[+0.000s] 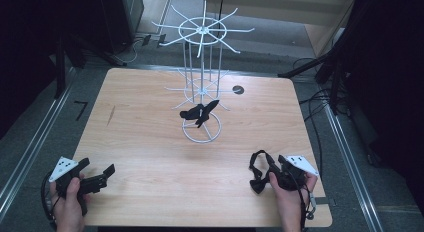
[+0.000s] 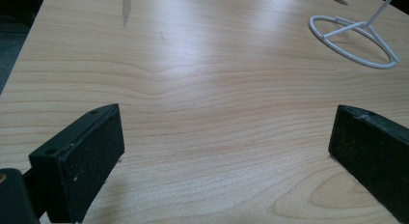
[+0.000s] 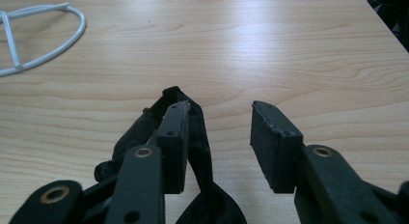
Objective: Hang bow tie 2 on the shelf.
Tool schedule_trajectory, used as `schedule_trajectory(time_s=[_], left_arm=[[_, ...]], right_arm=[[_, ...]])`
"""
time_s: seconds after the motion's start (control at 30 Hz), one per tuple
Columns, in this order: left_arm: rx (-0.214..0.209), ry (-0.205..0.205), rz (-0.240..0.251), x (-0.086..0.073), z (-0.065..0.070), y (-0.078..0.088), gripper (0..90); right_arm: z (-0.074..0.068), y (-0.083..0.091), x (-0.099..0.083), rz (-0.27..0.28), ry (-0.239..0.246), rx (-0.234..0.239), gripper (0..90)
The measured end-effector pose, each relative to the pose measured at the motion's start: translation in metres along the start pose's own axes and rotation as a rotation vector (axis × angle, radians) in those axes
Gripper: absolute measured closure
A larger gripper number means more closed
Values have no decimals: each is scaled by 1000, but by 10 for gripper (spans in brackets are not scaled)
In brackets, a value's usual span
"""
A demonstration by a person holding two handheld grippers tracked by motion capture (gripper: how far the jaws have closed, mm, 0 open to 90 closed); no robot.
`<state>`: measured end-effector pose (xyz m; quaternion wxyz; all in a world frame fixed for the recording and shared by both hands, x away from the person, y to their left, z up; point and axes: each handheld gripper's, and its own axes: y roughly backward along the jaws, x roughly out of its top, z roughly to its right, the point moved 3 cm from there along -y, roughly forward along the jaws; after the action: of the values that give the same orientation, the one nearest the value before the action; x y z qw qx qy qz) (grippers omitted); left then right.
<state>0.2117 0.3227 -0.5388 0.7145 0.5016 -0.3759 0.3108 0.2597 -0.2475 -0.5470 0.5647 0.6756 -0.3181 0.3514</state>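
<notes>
1. At the left near corner of the desk (image 1: 150, 142) the left gripper (image 1: 102, 174) lies low in a person's hand, its jaws pointing across the wood toward the middle. In the left gripper view (image 2: 226, 151) the jaws stand wide apart with bare desk between them, so it is open and holds nothing.
2. Further along, near the middle of the desk, a white wire rack (image 1: 202, 82) stands upright on a ring base, with spoked arms at two heights. Its base also shows at the top right of the left gripper view (image 2: 354, 40) and at the top left of the right gripper view (image 3: 43, 35).
3. A black bow tie (image 1: 199, 112) hangs on the rack's lower arms, just above the ring base.
4. At the right near corner, a second black bow tie with strap (image 1: 262, 172) lies on the desk against the right gripper (image 1: 275, 174), well apart from the rack.
5. In the right gripper view (image 3: 219, 142) that bow tie (image 3: 193, 137) sits beside the left-hand jaw and runs down between the jaws. The jaws stand partly apart with a gap on the right; I cannot tell that they pinch it.
</notes>
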Motion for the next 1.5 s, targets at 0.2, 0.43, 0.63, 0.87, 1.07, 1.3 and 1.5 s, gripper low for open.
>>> schedule_trajectory(time_s=[0.2,0.43,0.63,0.87,1.07,1.3,1.5], left_arm=[[0,2,1,0,0,0,0],[0,2,3,0,0,0,0],[1,0,-2,0,0,0,0],[1,2,2,0,0,0,0],[0,1,0,0,0,0,0],[1,0,0,0,0,0,0],[1,0,-1,0,0,0,0]], right_arm=[[1,1,-2,-3,26,-28,594],[5,9,0,30,8,-18,616],[-2,8,-1,32,32,3,614],[-10,4,-5,0,91,24,680],[-9,-4,-11,-67,90,3,722],[-4,-8,-14,-114,66,-5,843],[-4,-3,-9,-82,53,30,900]])
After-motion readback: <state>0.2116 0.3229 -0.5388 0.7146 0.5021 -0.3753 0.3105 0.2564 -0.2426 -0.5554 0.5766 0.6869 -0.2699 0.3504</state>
